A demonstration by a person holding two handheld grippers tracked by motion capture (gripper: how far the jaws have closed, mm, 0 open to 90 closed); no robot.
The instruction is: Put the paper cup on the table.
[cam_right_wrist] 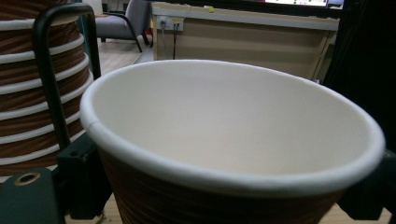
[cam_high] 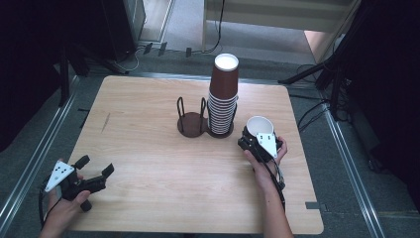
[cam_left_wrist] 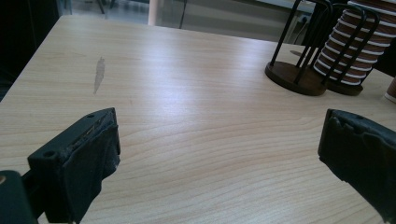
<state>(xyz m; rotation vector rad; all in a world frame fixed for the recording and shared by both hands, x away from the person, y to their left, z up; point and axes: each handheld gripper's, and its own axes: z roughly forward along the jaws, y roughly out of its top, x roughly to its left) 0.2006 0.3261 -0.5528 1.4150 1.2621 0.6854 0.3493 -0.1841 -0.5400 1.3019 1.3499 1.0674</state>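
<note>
a brown paper cup (cam_high: 260, 127) is clamped upright between the jaws of the right gripper (cam_high: 256, 140), just right of the cup stack (cam_high: 222, 96) in its wire holder (cam_high: 192, 119). the left gripper (cam_high: 94, 174) is held with jaws apart at the bench's (cam_high: 148, 163) near left corner.

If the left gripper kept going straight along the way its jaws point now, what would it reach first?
Bare table first. The left gripper is open, with nothing between its jaws. Farther ahead and off to the right stand the empty wire holder and the stack of cups; depth is unclear, so it might pass left of them.
</note>
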